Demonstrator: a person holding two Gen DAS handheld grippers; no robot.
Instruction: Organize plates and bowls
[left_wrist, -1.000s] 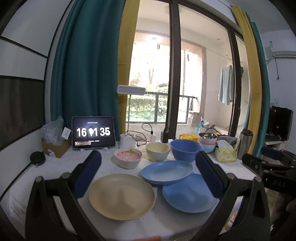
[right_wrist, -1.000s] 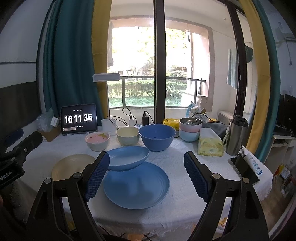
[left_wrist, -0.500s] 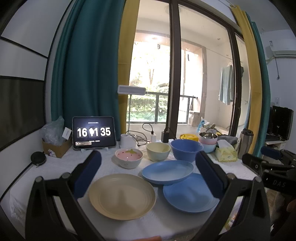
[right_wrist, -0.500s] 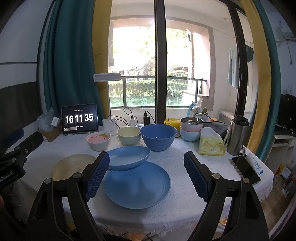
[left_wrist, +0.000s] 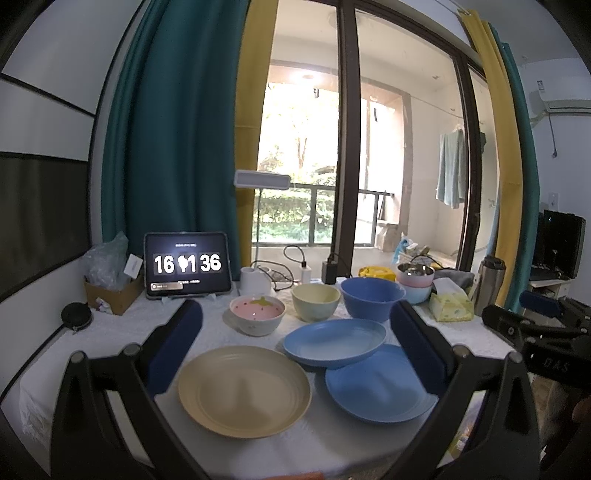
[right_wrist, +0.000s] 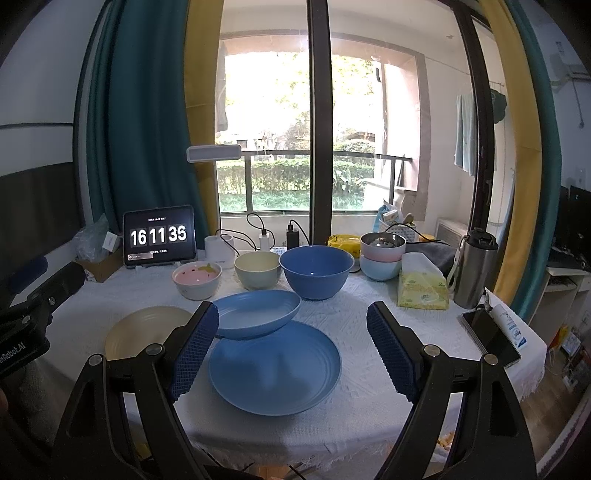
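The left tool (left_wrist: 295, 343) and right tool (right_wrist: 291, 350) both hover wide open, holding nothing, above the near edge of the counter (right_wrist: 354, 314); below them lie a cream plate (left_wrist: 243, 391) and a blue plate (right_wrist: 275, 365), with a blue oval dish (right_wrist: 255, 314) resting tilted on the blue plate's far rim; behind stand a pink bowl (right_wrist: 197, 278), a cream bowl (right_wrist: 257, 269) and a large blue bowl (right_wrist: 316, 271) in a row.

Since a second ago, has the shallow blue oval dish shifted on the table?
No. The shallow blue oval dish keeps its overlap on the flat blue round plate, below the deep blue bowl.
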